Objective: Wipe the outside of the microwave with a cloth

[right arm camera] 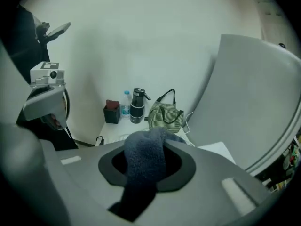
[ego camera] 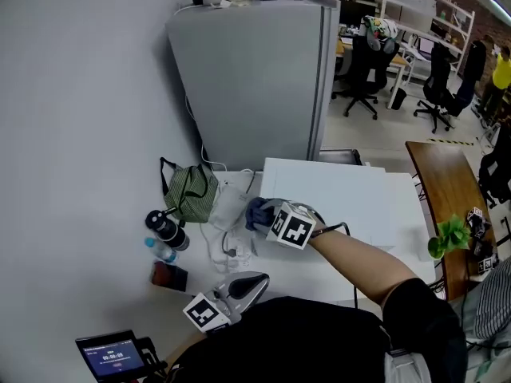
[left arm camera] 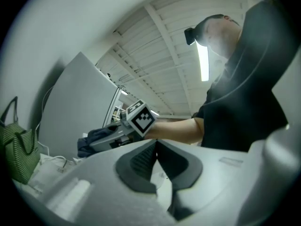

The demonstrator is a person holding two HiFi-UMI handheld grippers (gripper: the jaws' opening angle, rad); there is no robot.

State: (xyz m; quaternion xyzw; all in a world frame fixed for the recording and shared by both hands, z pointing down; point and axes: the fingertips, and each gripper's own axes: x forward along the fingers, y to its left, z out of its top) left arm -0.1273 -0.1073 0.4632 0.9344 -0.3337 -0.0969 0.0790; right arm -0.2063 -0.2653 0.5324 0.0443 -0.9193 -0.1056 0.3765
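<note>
Crowded down the left wall: green striped bag [ego camera: 190, 191], black bottle [ego camera: 166, 228], water bottle [ego camera: 160, 250] and dark red box [ego camera: 170, 276] stand close together in a line. Loose white cables [ego camera: 227, 242] sprawl over the tabletop [ego camera: 311, 274] between that row and the white box [ego camera: 335, 194]. The grey cabinet [ego camera: 247, 78] walls off the back, just behind the box. The right gripper [ego camera: 267, 216], clamped on a blue cloth [ego camera: 255, 211], fills the gap at the box's left front corner. The left gripper [ego camera: 254, 282] sits low at the near edge, jaws together. Open room: the box's flat top is bare. The tabletop strip in front is crossed only by the right forearm. A wooden table [ego camera: 447, 186] and leafy plant [ego camera: 451, 234] close the right.
</note>
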